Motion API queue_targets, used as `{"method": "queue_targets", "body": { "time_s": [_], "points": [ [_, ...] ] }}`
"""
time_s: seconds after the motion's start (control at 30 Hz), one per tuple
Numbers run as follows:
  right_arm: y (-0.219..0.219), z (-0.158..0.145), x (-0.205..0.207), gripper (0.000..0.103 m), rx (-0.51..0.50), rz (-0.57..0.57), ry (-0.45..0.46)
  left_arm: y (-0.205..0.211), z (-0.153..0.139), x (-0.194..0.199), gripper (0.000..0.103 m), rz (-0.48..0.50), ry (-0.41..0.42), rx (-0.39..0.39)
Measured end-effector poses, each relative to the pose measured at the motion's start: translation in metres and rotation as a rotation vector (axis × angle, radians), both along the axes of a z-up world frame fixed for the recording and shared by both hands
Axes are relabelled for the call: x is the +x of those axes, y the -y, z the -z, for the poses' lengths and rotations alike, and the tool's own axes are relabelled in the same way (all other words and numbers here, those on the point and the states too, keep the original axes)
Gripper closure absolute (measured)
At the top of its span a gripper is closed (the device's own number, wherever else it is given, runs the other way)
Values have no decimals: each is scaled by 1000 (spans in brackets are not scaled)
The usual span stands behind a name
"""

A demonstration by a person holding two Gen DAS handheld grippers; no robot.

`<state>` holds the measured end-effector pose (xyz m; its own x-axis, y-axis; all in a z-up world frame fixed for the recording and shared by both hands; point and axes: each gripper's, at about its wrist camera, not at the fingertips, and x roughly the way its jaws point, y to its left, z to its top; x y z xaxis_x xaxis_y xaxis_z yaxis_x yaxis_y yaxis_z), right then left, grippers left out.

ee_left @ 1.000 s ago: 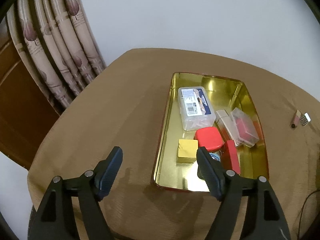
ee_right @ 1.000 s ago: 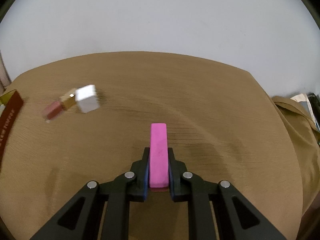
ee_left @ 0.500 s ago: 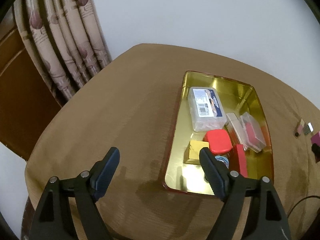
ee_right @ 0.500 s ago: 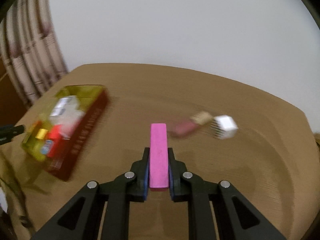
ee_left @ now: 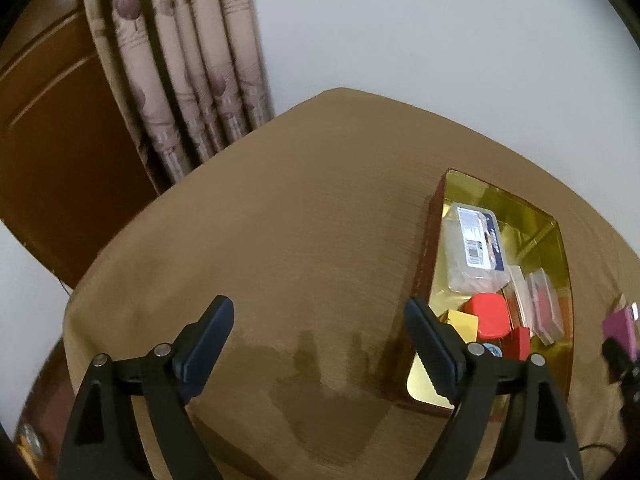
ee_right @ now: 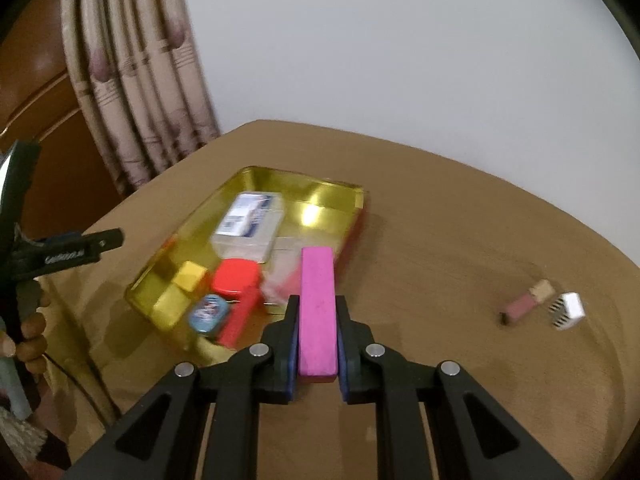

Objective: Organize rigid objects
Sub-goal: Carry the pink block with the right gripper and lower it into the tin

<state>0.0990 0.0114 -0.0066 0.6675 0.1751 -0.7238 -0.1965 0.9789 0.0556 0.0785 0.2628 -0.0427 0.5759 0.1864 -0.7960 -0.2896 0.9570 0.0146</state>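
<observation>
The right gripper (ee_right: pixel 318 320) squeezes a pink block (ee_right: pixel 317 312). The left gripper (ee_left: pixel 320 340), bottom of its frame, is opening with nothing inside. The clear box (ee_left: pixel 476 256) in the gold tin (ee_left: pixel 560 240) has a barcode label, its words too blurry to read.

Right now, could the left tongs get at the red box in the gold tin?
Probably yes: the left tongs are empty, jaws opening, beside the gold tin. The red box lies uncovered on top.
</observation>
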Motion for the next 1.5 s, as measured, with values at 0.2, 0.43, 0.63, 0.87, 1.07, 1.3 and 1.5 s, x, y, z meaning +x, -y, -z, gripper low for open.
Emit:
{"method": "queue_targets", "body": {
  "time_s": [0.2, 0.43, 0.63, 0.87, 1.07, 1.3, 1.5],
  "points": [
    [-32, 13, 9, 88, -3, -55, -33, -3, 2, 1, 18, -14, -7, -15],
    [-46, 33, 20, 88, -32, -64, -75, -3, 2, 1, 17, -11, -11, -23],
    [-49, 48, 34, 88, -62, -46, -97, -4, 3, 2, 17, -10, -14, -27],
    [-50, 54, 38, 88, -77, -37, -98, -4, 5, 3, 17, -13, -20, -29],
    [-47, 54, 36, 87, -64, -31, -95, -4, 5, 3, 17, -9, -18, -32],
    [-44, 47, 31, 70, -57, -29, -81, -4, 5, 3, 17, 0, -18, -25],
    [-27, 25, 17, 68, -3, 18, -36, -3, 5, 4, 17, 4, -20, -19]
  ]
}}
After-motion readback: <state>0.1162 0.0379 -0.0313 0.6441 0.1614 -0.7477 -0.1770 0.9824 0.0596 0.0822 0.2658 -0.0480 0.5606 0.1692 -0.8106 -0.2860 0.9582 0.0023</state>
